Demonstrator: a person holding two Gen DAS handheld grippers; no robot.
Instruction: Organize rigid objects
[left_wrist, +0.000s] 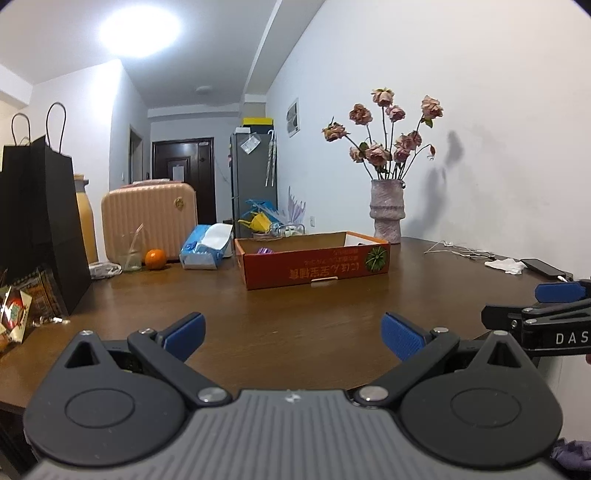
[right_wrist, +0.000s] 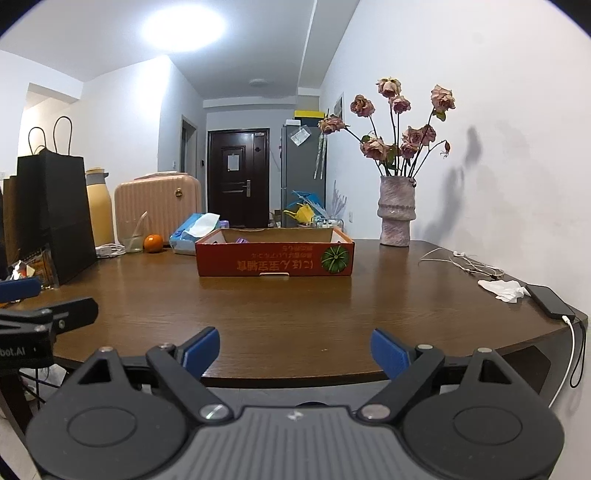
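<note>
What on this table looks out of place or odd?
The red cardboard box stands with its printed text upside down. A crumpled white tissue lies loose beside the phone, and earphone cables sprawl tangled nearby. The roses in the vase look wilted.

A cardboard box sits mid-table, at 12 o'clock from both cameras. At 10 o'clock from it stand a tissue pack, an orange, a glass and, behind them, a suitcase. A paper bag stands at the table's 9 o'clock edge. A vase of flowers stands at 2 o'clock against the wall. At 3 o'clock lie earphones, a crumpled tissue and a phone near the edge. A small item lies in the box.
</note>
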